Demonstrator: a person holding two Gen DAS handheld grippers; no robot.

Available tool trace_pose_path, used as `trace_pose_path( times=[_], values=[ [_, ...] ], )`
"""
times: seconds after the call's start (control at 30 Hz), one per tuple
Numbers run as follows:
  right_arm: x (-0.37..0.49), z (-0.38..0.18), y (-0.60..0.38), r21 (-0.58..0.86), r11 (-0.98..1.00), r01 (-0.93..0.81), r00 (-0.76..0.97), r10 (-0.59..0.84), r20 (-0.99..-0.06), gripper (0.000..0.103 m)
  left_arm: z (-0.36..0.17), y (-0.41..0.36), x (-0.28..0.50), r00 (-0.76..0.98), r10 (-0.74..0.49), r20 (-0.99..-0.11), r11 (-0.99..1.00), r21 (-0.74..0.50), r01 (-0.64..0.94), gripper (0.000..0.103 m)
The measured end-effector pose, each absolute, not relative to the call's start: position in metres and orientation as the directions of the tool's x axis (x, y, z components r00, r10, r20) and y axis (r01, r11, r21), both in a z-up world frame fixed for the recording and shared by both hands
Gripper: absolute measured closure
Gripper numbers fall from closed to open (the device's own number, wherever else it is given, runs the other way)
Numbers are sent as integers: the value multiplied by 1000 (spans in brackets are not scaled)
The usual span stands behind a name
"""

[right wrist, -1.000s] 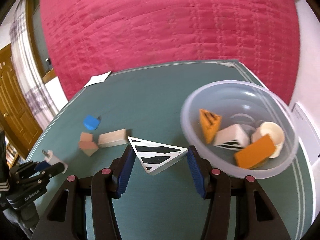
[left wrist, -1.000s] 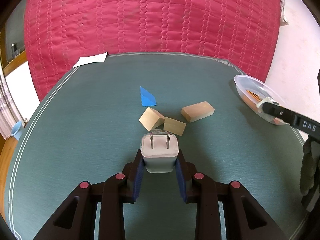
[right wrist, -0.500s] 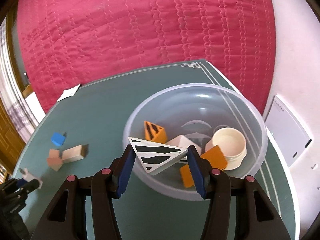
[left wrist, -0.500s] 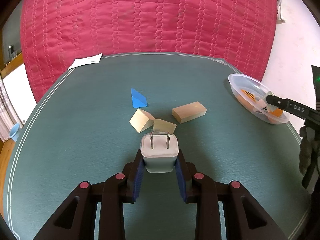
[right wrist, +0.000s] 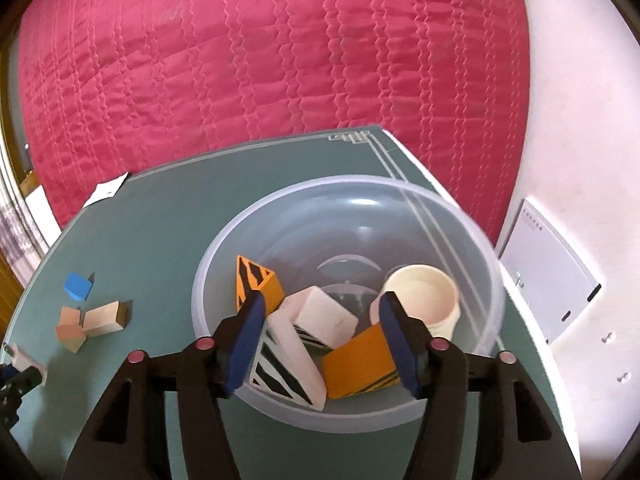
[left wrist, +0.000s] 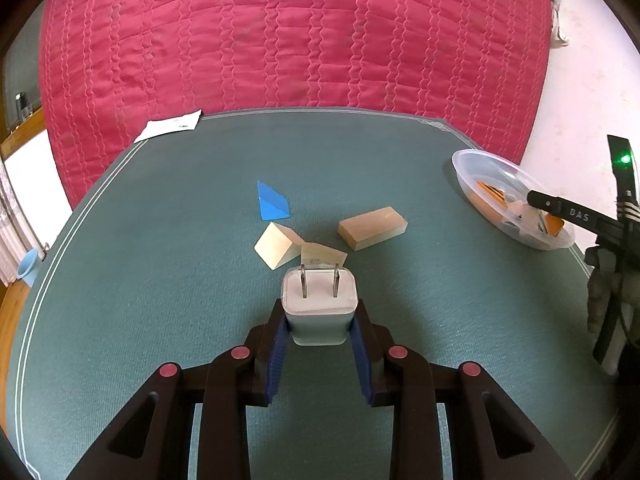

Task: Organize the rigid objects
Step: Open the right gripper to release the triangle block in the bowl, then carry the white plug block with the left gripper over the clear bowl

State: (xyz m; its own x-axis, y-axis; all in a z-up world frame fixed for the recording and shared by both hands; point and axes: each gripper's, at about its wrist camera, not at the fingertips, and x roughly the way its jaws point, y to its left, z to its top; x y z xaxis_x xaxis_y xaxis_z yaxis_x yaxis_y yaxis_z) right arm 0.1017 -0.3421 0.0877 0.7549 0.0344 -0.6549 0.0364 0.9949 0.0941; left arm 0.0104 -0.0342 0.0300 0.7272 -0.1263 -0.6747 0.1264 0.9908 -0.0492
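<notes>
Charger [left wrist: 319,307] clamped by left hand-held gripper [left wrist: 319,322]; right hand-held gripper [left wrist: 576,213] seemingly reads "DAS".

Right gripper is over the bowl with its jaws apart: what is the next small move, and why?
Probably lift the right gripper straight up out of the clear bowl. Its jaws have just been opening, and the white striped wedge lies loose in the bowl below them. The left gripper holds the white plug adapter, likely next.
</notes>
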Motion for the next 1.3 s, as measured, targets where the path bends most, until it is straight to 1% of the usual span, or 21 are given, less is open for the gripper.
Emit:
trace_pose_path(
  times=[0.23,0.33,0.5,0.7,0.83,0.93,1.03,1.13,1.3],
  values=[
    [83,97,-349,66,998,20,773,26,-634,40,31,-38,10,727,-132,-674,990,-48,135,71],
    [72,98,-345,24,1000,-5,779,18,-627,40,32,-40,8,728,-135,-672,989,-45,141,71],
    [63,95,-341,-21,999,-38,768,16,-640,40,32,-42,8,728,-138,-671,988,-43,148,71],
    [69,84,-341,-10,998,-59,739,37,-673,40,33,-46,6,729,-143,-669,987,-40,157,71],
    [78,80,-340,-42,998,-45,729,4,-684,40,33,-47,7,728,-143,-670,987,-40,158,71],
    [88,78,-337,-49,997,-52,718,4,-696,40,33,-48,6,728,-145,-670,986,-40,160,71],
    [96,78,-329,-78,995,-64,721,-8,-693,40,33,-48,5,728,-147,-670,986,-39,163,71],
    [104,79,-323,-124,991,-47,730,-51,-682,40,34,-49,6,729,-149,-668,985,-38,167,71],
    [111,80,-325,-137,991,-9,735,-86,-672,40,40,-52,6,735,-156,-659,983,-33,179,71]
  ],
)
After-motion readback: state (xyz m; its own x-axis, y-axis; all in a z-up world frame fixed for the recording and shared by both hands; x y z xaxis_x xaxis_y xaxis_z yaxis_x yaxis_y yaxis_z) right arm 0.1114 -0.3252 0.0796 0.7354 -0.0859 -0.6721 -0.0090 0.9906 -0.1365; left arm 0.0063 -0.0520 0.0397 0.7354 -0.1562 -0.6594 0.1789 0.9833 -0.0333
